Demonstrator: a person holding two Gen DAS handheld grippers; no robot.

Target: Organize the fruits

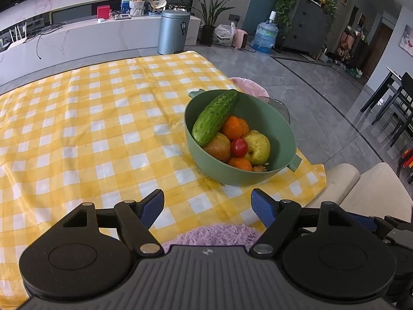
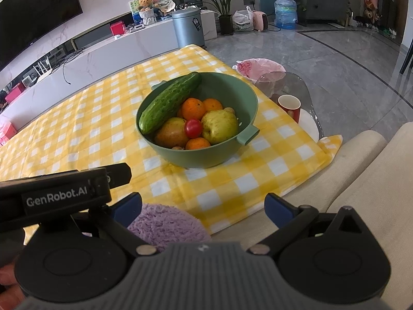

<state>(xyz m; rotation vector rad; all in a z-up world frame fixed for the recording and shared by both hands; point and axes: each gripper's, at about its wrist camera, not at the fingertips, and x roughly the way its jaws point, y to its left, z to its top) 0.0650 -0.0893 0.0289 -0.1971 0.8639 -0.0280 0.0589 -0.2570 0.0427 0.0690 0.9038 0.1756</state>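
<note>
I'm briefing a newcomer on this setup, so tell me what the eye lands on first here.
First comes the round green plastic bowl on the yellow-and-white checked cloth, piled with fruit. A long bumpy green cucumber leans across its left rim above oranges, pears and a small red tomato. Near the camera, both grippers, left and right, stand open and empty.

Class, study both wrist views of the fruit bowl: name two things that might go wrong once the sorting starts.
1. The cucumber leans over the green bowl's rim on top of the fruit; lifting it carelessly may tip the bowl or roll the small tomato.
2. The red cup stands near the glass table edge; a sweeping right gripper might knock it.
</note>
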